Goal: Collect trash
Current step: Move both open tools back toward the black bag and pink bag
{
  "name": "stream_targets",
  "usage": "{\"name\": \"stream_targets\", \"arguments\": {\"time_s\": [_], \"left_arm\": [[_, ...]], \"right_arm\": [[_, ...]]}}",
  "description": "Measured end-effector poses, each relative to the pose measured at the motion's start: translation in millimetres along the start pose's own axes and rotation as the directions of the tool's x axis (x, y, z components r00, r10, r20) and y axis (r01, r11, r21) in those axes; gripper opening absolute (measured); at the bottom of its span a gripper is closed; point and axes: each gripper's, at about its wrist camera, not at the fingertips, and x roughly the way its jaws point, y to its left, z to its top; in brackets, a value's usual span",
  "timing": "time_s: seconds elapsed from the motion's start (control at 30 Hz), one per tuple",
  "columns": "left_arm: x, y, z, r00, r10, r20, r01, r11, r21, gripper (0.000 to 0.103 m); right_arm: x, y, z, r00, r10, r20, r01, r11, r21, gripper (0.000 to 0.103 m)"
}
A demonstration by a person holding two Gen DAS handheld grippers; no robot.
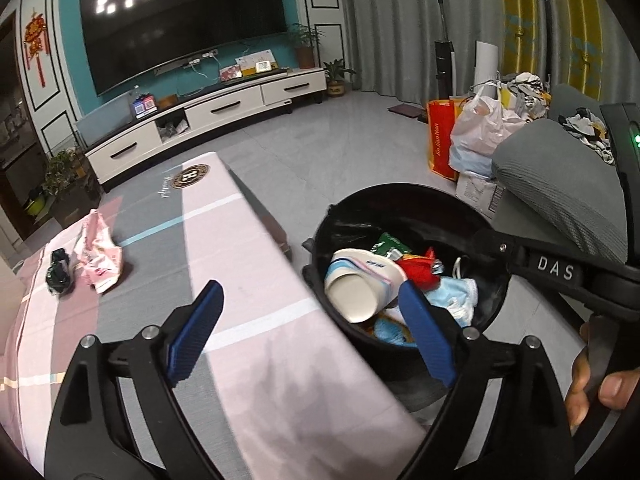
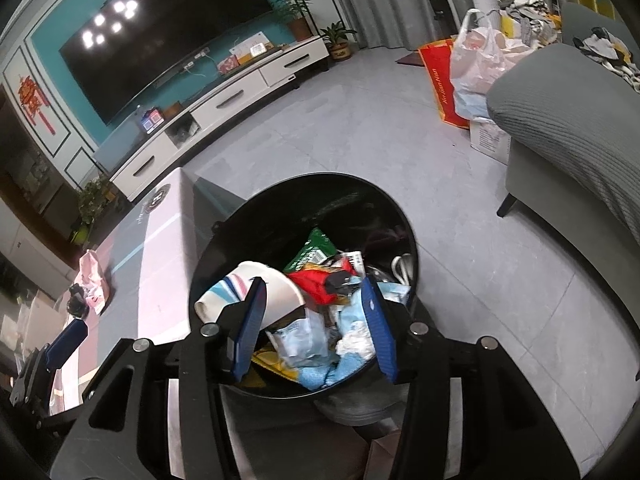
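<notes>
The left gripper (image 1: pixel 310 320), jaws spread and empty, straddles the counter (image 1: pixel 256 280) edge beside the trash bin (image 1: pixel 400 196). The pink wrapper (image 1: pixel 100 256) lies toward the counter's far left edge, nearer this hand. The right gripper (image 2: pixel 316 328) hangs half-open, empty, over the bin.

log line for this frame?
task: collect trash | left gripper: open, empty | right gripper: open, over bin | wrapper: on table
</notes>
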Motion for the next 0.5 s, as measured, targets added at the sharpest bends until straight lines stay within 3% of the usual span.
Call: {"name": "stream_targets", "arguments": {"time_s": [0.5], "left_arm": [[-27.3,65.0,-28.2,0.998,0.053,-0.022,-0.055,0.994,-0.098,0.093]], "right_arm": [[-0.8,61.7,-14.8,0.999,0.036,-0.005,-0.036,0.992,-0.118,0.054]]}}
